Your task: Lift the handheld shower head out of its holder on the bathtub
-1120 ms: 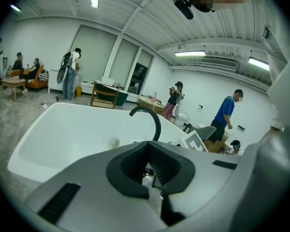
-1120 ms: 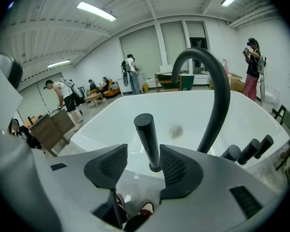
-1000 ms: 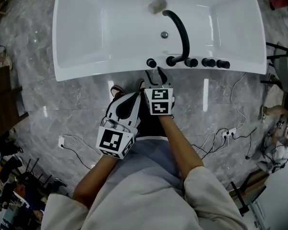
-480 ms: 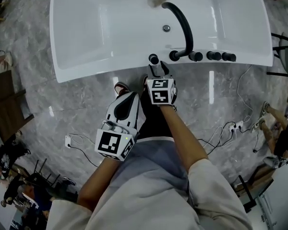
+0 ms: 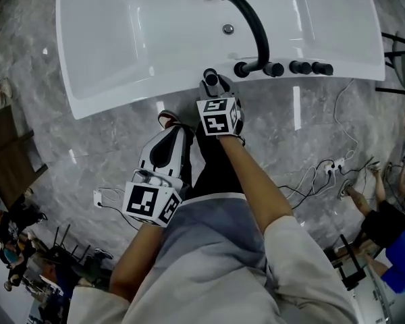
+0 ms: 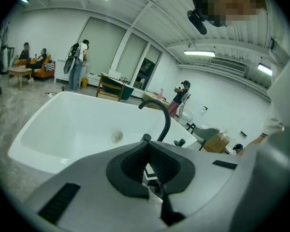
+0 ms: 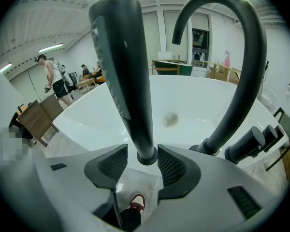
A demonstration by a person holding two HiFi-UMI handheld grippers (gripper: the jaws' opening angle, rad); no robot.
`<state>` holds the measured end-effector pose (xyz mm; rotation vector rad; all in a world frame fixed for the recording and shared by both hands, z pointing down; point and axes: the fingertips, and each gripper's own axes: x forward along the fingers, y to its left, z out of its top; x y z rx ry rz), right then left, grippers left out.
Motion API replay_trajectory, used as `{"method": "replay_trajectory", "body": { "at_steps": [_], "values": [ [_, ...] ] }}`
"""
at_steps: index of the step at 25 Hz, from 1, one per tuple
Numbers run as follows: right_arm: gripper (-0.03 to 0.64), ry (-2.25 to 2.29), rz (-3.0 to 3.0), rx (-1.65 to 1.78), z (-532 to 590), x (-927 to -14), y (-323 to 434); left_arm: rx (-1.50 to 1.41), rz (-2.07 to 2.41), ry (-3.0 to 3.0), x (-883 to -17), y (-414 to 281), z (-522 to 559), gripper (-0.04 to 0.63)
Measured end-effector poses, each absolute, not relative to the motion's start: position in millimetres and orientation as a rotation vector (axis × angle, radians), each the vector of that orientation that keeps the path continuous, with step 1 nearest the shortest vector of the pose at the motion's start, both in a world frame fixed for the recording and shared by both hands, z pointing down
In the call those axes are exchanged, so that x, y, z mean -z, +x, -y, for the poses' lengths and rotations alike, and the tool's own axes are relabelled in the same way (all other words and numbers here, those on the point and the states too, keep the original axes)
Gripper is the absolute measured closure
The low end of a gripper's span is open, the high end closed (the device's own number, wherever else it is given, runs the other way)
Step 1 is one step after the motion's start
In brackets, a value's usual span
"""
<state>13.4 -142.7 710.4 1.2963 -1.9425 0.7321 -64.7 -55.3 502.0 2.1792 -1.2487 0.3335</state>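
The black handheld shower head (image 5: 210, 78) stands upright at the near rim of the white bathtub (image 5: 121, 100), left of the arched black faucet (image 5: 254, 25). My right gripper (image 5: 214, 90) is up against it. In the right gripper view the shower head (image 7: 125, 71) rises between the jaws of my right gripper (image 7: 137, 164): the right pad is nearly touching it and a narrow gap shows at the left pad. My left gripper (image 5: 166, 140) hangs back near my legs, and its pads meet with nothing between them (image 6: 147, 166).
Several black knobs (image 5: 304, 67) line the rim right of the faucet (image 7: 241, 71). Cables and a power strip (image 5: 320, 181) lie on the marble floor at the right. My shoe (image 5: 165, 120) is just short of the tub. People stand far behind the tub (image 6: 63, 124).
My right gripper has moved forward to the tub rim, and its jaws, spread wide a second ago, now sit close around the shower head. The left gripper stayed back.
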Motion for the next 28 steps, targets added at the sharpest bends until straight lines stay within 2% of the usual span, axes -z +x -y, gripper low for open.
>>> {"method": "replay_trajectory", "body": {
  "at_steps": [15,20,28],
  "values": [
    [0.417,1.259,1.904,-0.703,152.1,-726.8,12.3,-0.291,1.294,2.111,-508.5,-81.2,69.3,0.592],
    [0.466,1.268,1.894,-0.695,152.1,-728.6,14.6,-0.292,1.302,2.101,-509.7,-88.2,71.9,0.592],
    [0.469,1.28,1.889,-0.685,150.9,-729.2,13.6,-0.298,1.292,2.104,-512.7,-92.5,70.6,0.592]
  ]
}}
